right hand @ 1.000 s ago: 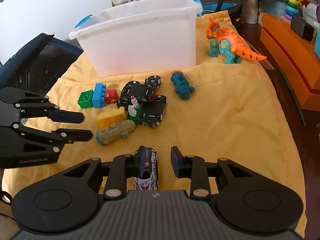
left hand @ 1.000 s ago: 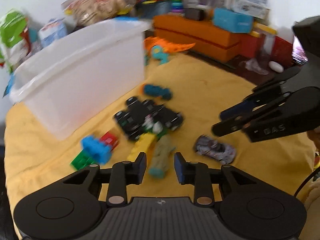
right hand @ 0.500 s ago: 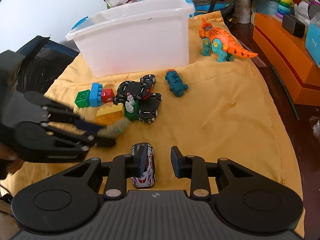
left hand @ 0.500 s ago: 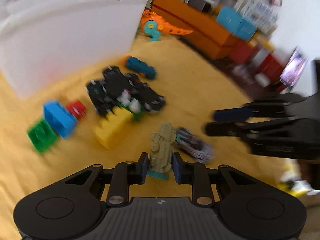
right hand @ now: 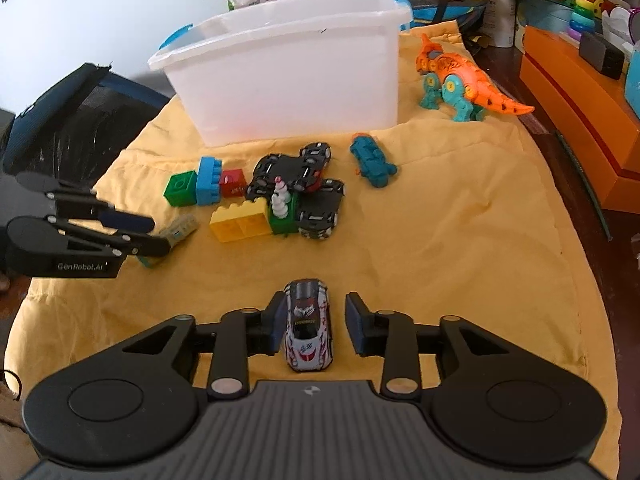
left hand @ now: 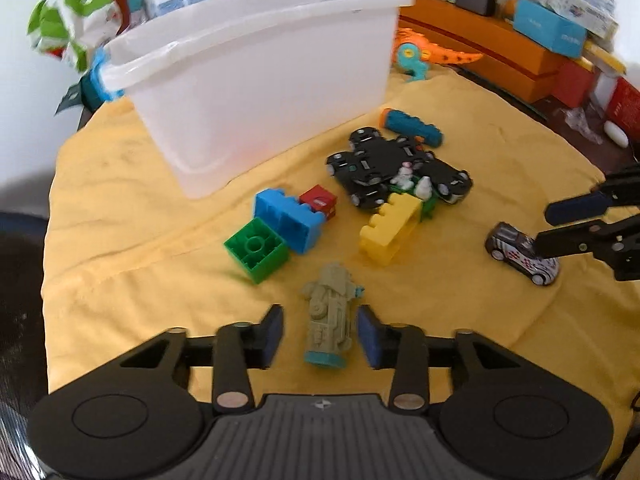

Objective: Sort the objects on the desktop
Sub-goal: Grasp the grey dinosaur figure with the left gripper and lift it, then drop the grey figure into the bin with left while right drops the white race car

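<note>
Left gripper point(left hand: 320, 330): jaws opening, olive-green toy vehicle point(left hand: 330, 320) lying between the pads, untouched, on the yellow cloth point(left hand: 140, 240); right gripper point(right hand: 314, 326): jaws opening, white-and-red toy car point(right hand: 307, 330) between them, left pad close against it, right pad clear; beyond: green, blue, red and yellow building blocks point(left hand: 280, 224), black toy cars point(left hand: 384, 168), teal toy vehicle point(left hand: 412, 128), white plastic bin point(left hand: 256, 92), orange dinosaur point(right hand: 460, 76)

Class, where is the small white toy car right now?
The white toy car lies on the yellow cloth between the opening jaws of the right gripper, nearer the camera than the yellow block.
</note>
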`<state>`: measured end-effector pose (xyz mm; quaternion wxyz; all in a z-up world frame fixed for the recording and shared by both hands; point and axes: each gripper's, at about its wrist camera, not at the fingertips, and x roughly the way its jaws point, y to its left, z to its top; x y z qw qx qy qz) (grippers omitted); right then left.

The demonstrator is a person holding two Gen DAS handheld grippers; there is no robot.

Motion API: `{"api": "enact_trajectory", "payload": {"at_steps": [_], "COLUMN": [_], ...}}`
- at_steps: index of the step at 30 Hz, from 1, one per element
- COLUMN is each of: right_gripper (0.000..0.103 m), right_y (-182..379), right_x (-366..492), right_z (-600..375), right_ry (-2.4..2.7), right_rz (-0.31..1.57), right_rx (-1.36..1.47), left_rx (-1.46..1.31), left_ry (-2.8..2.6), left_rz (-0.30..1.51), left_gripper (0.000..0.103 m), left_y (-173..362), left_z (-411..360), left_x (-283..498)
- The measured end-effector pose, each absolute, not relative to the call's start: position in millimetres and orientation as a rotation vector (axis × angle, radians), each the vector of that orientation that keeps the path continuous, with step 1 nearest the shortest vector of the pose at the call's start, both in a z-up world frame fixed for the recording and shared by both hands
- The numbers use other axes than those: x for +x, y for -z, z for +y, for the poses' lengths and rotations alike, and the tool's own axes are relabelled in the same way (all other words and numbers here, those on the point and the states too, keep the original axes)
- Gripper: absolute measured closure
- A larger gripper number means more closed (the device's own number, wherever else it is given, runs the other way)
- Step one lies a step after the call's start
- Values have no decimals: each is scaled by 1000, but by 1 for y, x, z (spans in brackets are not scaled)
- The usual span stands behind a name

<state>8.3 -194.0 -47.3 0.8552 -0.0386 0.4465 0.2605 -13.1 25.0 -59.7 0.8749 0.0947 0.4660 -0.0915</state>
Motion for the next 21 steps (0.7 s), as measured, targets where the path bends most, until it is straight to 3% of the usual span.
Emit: {"api": "enact_trajectory", "payload": {"at_steps": [3,5,6,8,9,11,15,21], "right_gripper": [57,55,55,58,65,70,70,70], "right_y": [51,55,59,66,70,70,57,-18], "right_x": [7,8,9,10,11,9,8,32], "right_z": [-189,-184,-181,-175,-173,-174,-177,-162], "right_ry": [-543,-558,-564,-558,-554,-559,-576,-606], "right_rz": [941,942,944,960,974,973,957,728], "right_rx": [-107,-120,-129,-159,-172,-188,-165,-200], "left_rx": [244,212,165,94,86,74,73,63], "left_ry": [202,203,208,207,210,225,236,204], "left_rz": [982,1003,1009,1010,1005,989,906,682], "left_gripper": [49,62,73,73,74,74,74,74], "left_y": [66,73,73,70,68,61,26,-56], "left_z": [14,14,17,22,22,22,22,34], "left_x": [-14,-14,-14,-18,-20,-25,-27,3]}}
